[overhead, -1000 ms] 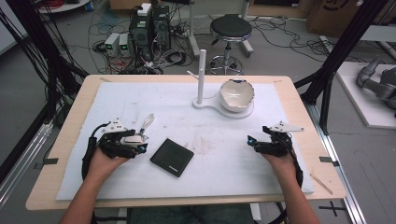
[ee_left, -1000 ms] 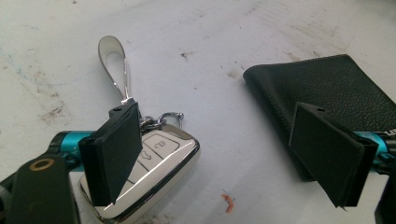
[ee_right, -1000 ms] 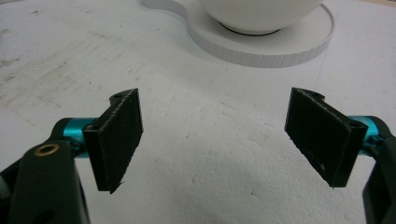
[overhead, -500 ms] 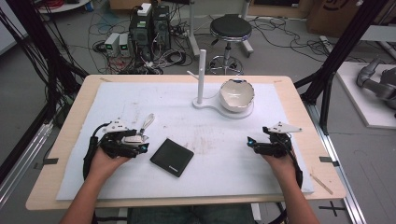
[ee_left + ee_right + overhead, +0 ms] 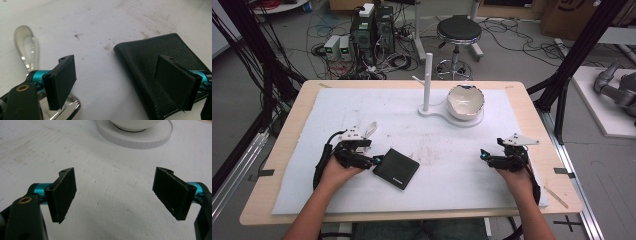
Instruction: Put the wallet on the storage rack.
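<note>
High view puts your left gripper (image 5: pixel 379 160) at the wallet (image 5: pixel 396 168), which lies flat on the mat (image 5: pixel 452 120) near 7 o'clock. Its jaws are spread, one over the leather, nothing pinched yet. Your right gripper (image 5: pixel 482 155) waits at 4 o'clock, jaws spread too. The grasp is not yet made, so by my reading nearly everything is left.

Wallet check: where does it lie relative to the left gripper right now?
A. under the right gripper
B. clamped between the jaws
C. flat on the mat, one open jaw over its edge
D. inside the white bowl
C: the wallet lies flat on the mat while the left gripper stands open, one jaw over its edge.
</note>
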`<action>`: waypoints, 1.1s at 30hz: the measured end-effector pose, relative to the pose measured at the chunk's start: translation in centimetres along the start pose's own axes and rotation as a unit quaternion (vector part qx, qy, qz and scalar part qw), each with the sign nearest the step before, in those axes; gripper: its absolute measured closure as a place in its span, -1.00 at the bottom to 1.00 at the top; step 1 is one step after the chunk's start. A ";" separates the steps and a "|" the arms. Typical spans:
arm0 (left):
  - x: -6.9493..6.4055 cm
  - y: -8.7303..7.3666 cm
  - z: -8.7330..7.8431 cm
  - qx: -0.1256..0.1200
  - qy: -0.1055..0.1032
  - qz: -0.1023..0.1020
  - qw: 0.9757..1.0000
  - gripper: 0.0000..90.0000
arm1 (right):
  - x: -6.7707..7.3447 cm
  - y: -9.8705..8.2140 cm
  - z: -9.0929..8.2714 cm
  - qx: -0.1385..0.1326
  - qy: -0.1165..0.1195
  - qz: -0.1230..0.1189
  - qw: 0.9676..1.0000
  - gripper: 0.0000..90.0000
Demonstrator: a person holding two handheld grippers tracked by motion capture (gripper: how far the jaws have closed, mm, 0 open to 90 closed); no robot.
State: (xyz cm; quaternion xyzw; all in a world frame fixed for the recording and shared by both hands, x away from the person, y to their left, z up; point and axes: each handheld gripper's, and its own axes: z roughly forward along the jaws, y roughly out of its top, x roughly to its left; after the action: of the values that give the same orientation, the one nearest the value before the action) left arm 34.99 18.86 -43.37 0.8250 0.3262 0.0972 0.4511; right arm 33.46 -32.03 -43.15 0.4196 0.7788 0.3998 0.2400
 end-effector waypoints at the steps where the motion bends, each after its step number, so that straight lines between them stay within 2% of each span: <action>1: -0.3 0.1 0.6 0.010 -0.010 0.003 1.000 -0.61 | 0.0 -0.1 -0.1 0.000 -0.001 -0.001 1.000 -0.57; 6: -0.8 0.2 1.6 0.033 -0.021 0.006 0.999 -0.61 | 0.0 -0.3 -0.4 0.001 -0.004 -0.002 1.000 -0.57; 9: -1.2 0.1 2.3 0.056 -0.026 0.010 0.998 -0.61 | -0.1 -0.5 -0.6 0.003 -0.007 -0.003 1.000 -0.57; 16: -1.3 0.0 2.6 0.062 -0.032 0.004 0.998 -0.54 | 0.0 -0.4 -0.5 0.005 -0.007 -0.009 1.000 -0.57; 22: -1.7 -0.1 2.3 0.061 -0.063 -0.006 0.996 -0.07 | 0.2 -0.3 -0.4 0.009 -0.007 -0.017 1.000 -0.57; 26: -1.7 -0.1 2.3 0.065 -0.065 -0.012 0.996 0.04 | 0.4 -0.2 -0.2 0.010 -0.008 -0.023 1.000 -0.57; 28: -1.8 -0.1 2.3 0.065 -0.062 -0.016 0.996 0.12 | 0.5 -0.2 -0.2 0.012 -0.006 -0.023 1.000 -0.57; 29: -2.1 0.3 2.2 0.077 -0.053 -0.016 0.996 0.17 | 0.6 -0.1 -0.1 0.013 -0.007 -0.028 1.000 -0.57; 30: -2.3 0.5 2.2 0.083 -0.046 -0.006 0.995 0.22 | 0.6 -0.1 0.0 0.015 -0.007 -0.030 0.999 -0.57; 31: -2.3 0.5 2.2 0.083 -0.046 -0.006 0.995 0.32 | 0.6 -0.1 0.0 0.015 -0.007 -0.030 0.999 -0.57; 32: -2.7 0.8 2.0 0.082 -0.033 0.003 0.996 0.53 | 0.7 -0.1 0.0 0.017 -0.008 -0.032 0.999 -0.57; 33: -2.8 0.9 2.0 0.083 -0.029 0.007 0.996 0.53 | 0.7 -0.1 0.0 0.017 -0.008 -0.032 0.999 -0.57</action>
State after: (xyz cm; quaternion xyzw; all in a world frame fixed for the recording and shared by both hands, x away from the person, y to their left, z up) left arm 34.18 15.38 -43.44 0.8645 0.3138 0.0489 0.3896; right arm 33.07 -31.47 -43.24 0.4019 0.7967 0.3750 0.2512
